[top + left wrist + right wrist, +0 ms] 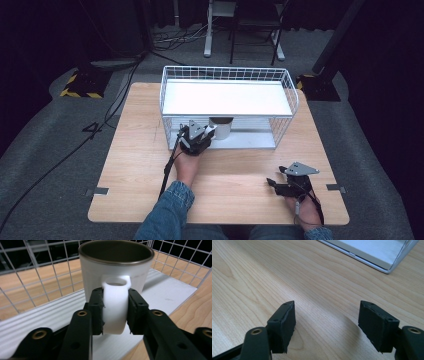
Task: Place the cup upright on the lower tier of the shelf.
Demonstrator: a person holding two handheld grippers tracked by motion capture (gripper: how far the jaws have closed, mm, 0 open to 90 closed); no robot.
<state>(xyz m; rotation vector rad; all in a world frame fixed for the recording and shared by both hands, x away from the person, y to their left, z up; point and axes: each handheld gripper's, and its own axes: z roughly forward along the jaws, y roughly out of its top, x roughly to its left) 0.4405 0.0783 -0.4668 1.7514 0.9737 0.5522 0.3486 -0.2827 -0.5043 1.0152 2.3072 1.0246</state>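
A white mug [112,270] with a dark inside stands upright on the lower shelf of a white wire rack [227,75]; from above the mug [221,126] shows under the upper shelf. My left gripper [115,312] is shut on the mug's white handle [115,302], jaws pressed on both its sides, at the rack's open front [199,136]. My right gripper [327,322] hovers low over the bare wooden table [262,277] with jaws wide apart and nothing between them. In the high view the right gripper [274,183] sits near the front right of the table.
The rack's white base plate [372,252] lies ahead of the right gripper. Wire mesh [37,267] walls the rack's back and sides around the mug. Beyond the table [140,165] lie grey carpet, cables [65,155] and stand feet [85,85].
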